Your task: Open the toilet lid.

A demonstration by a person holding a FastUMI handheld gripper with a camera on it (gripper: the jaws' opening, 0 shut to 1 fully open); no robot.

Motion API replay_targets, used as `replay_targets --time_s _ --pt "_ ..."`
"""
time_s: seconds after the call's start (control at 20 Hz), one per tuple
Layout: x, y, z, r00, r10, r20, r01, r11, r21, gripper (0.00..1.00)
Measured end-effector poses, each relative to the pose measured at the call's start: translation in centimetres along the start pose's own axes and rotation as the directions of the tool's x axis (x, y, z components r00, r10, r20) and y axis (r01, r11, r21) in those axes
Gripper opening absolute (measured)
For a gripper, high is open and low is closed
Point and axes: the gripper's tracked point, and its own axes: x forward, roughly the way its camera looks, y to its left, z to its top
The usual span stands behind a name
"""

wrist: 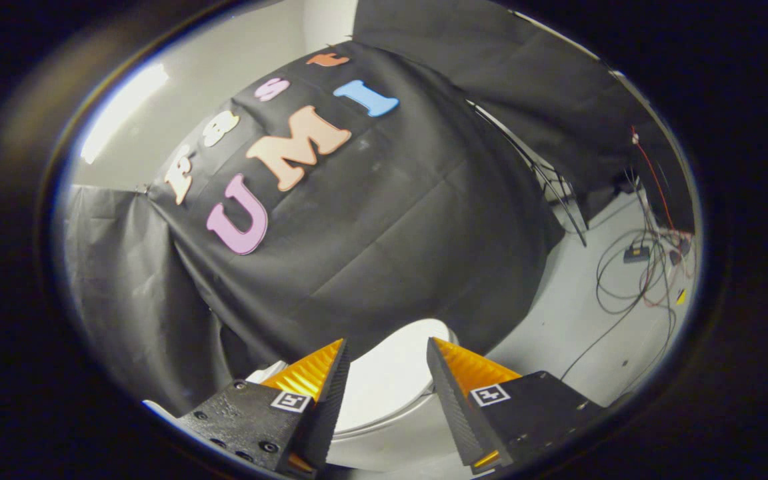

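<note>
The white toilet lid [387,380] lies low, just beyond my fingers and partly seen through the gap between them. It looks closed, lying flat on the bowl, with its far rounded end toward the black cloth wall. My gripper [385,348] hovers above the lid, tilted, with the fingers apart and nothing between them. The fingers [321,373] are not touching the lid. The bowl's lower part is hidden under the gripper's body.
Black cloth wall [371,220] rises right behind the toilet. To the right is pale floor [577,320] with loose cables and small devices [637,267] and thin metal stand legs [557,193]. More black cloth hangs on the left.
</note>
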Motion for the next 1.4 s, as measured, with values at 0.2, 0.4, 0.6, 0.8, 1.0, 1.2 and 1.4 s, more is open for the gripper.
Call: replay_targets --time_s 0.2,0.4,0.6,0.8,1.0,1.2,1.4 --pt "3.4 -1.5 -3.4 0.996 -0.059 -0.073 0.067 0.992 0.11 0.7" --pt "5.7 -4.4 -6.5 0.98 -0.159 -0.118 0.182 0.957 0.226 0.67" --pt "7.4 -6.1 -7.9 0.978 -0.176 -0.116 0.207 0.903 0.376 0.67" --pt "9.2 -8.0 -7.9 0.976 -0.189 -0.105 0.216 0.854 0.474 0.67" --pt "10.6 -9.8 -7.2 0.981 -0.18 -0.071 0.188 0.793 0.58 0.61" --pt "11.4 -9.5 -4.5 0.991 -0.127 0.044 0.065 0.741 0.669 0.56" --pt "12.0 -10.3 -5.4 0.99 -0.138 0.002 0.094 0.684 0.723 0.22"
